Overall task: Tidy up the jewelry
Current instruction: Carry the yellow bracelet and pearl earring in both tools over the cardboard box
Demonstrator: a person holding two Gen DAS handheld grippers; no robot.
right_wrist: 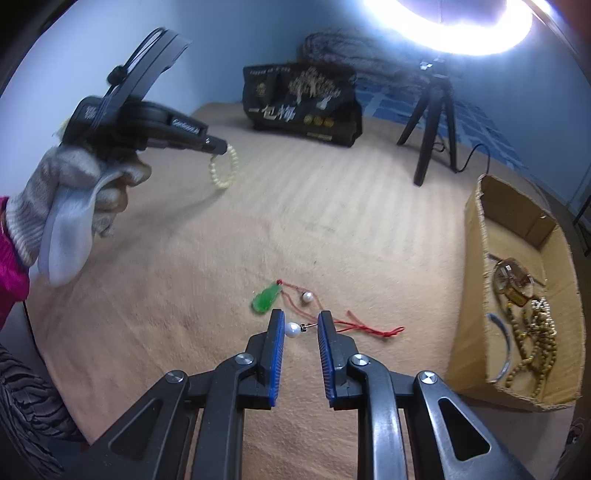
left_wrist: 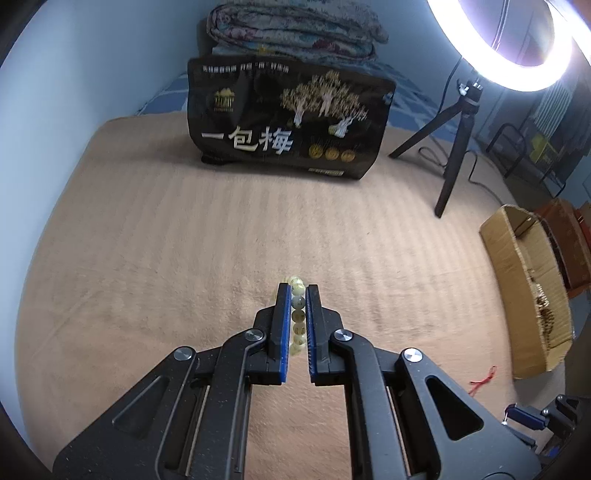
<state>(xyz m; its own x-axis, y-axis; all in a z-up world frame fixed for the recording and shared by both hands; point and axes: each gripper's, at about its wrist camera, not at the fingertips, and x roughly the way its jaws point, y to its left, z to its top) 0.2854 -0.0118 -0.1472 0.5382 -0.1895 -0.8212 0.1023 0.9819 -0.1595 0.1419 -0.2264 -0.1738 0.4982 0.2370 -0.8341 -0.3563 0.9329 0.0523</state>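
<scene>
In the left wrist view my left gripper (left_wrist: 298,288) is shut on a pale yellow-green bead bracelet (left_wrist: 298,317), whose beads line up between the blue pads. The right wrist view shows this left gripper (right_wrist: 221,146) raised in a gloved hand, with the bracelet (right_wrist: 224,166) dangling above the beige blanket. My right gripper (right_wrist: 300,318) is shut on a pearl stud earring (right_wrist: 291,328): the pearl is against the left pad and the post against the right. A green pendant (right_wrist: 266,298) on a red cord and a second pearl earring (right_wrist: 307,296) lie just beyond its tips.
An open cardboard box (right_wrist: 476,258) stands at the right with several bead strings and a watch inside. At the back are a black snack bag (right_wrist: 303,107), a ring light tripod (right_wrist: 432,122) with its cable, and a folded quilt (left_wrist: 295,29).
</scene>
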